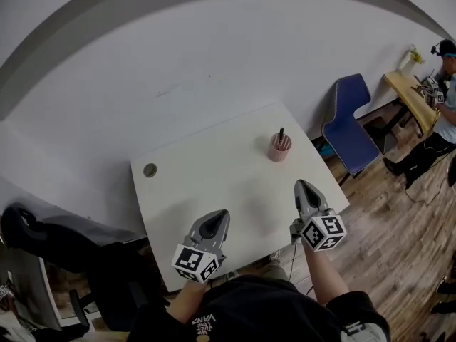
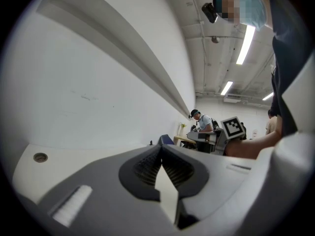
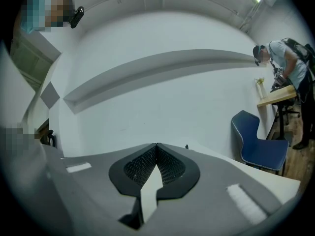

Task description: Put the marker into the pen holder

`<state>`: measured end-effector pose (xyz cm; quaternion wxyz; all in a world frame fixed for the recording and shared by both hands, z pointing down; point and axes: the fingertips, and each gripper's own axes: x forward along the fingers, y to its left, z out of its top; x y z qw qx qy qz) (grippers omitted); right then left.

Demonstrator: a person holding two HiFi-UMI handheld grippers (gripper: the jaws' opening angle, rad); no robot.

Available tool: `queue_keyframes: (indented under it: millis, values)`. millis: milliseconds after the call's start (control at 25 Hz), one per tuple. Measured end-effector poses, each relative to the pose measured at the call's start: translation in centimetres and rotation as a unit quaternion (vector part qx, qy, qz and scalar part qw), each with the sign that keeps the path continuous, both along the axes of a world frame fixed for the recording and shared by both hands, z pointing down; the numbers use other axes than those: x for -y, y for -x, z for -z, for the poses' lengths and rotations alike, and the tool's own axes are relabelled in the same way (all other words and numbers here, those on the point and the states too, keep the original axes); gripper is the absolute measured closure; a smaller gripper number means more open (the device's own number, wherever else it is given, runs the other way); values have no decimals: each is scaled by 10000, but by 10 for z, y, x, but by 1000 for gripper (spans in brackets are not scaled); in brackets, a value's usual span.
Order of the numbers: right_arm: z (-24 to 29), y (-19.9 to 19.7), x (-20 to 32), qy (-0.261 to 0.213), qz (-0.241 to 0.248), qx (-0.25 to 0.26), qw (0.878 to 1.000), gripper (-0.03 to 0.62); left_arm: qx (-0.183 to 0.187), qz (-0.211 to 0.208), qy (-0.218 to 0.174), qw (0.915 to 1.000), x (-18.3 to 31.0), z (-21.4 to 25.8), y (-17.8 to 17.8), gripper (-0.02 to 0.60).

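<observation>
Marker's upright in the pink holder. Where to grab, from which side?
Likely pinch the dark end of the marker poking above the pen holder rim, coming straight down: it stands near upright, the cup hides the rest. Right tongs are nearer.

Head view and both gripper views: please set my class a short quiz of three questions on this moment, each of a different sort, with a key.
1. True or false: the marker stands in the pen holder.
2. Choose one. The right gripper is: A, shut on the marker; B, shut with nothing between its jaws; C, wide open.
3. Fill the gap: the chair beside the table is ____ in colour.

Key: 1 true; 2 B; 3 blue.
</observation>
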<state>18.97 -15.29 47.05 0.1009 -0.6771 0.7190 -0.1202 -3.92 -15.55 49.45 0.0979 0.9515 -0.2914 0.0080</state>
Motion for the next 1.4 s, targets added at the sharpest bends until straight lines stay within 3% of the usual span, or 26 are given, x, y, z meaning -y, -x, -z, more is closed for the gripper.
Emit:
queue_keyframes:
  millis: [640,1400]
  values:
    - [-20,55,-80,211,-251,-102,9994,592,-34,-400,-43,9992,-24,-6,18,529]
    - [-31,87,-108,291,-350,-65,9989,592,-13,-512,18,9987,-40,-18,42,529]
